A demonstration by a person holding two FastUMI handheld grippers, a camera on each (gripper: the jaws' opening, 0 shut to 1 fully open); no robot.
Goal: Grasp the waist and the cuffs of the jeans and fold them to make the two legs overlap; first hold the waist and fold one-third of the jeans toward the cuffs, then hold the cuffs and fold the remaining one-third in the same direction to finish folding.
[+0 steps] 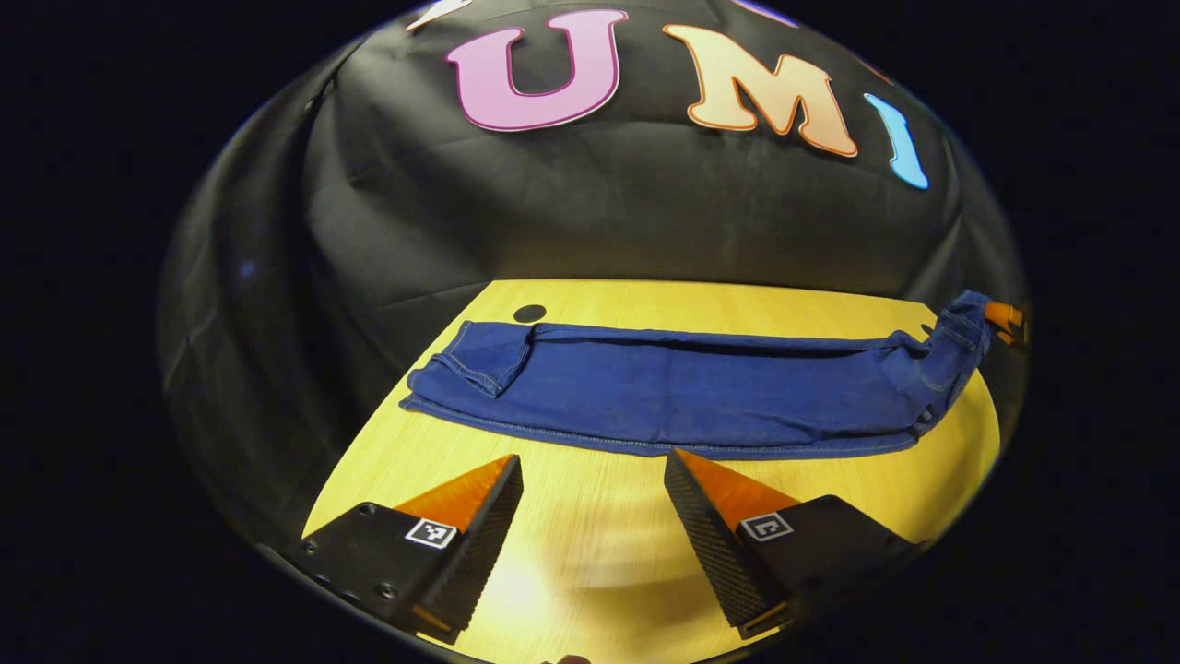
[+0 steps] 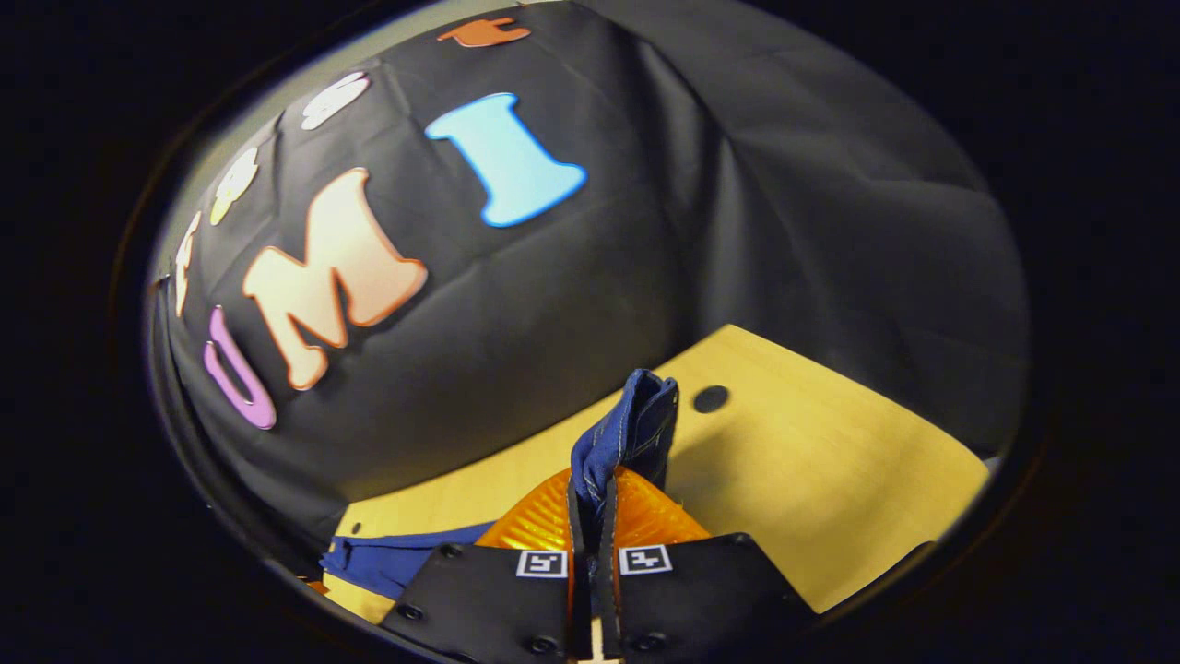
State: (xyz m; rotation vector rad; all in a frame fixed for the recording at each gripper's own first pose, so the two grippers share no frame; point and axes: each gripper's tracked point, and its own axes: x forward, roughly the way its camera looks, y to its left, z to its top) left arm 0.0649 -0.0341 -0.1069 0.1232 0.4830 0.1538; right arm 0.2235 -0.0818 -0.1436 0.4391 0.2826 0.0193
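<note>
Jeans (image 1: 682,397) are lying lengthwise across the counter (image 1: 590,553), legs overlapped. I am holding the left gripper (image 1: 593,480) just short of them, fingers apart. The right gripper (image 2: 591,516) is clamping one end of the jeans, lifting it off the counter.

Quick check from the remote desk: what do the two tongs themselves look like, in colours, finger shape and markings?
Both match. The left tongs have black blocky bodies with screw heads, wedge-shaped fingers with orange tops and black ribbed inner pads, and a small black-and-white square tag on each finger. The right tongs show the same black bodies, ribbed orange finger backs and two square tags. No cables or sleeves are visible.
</note>
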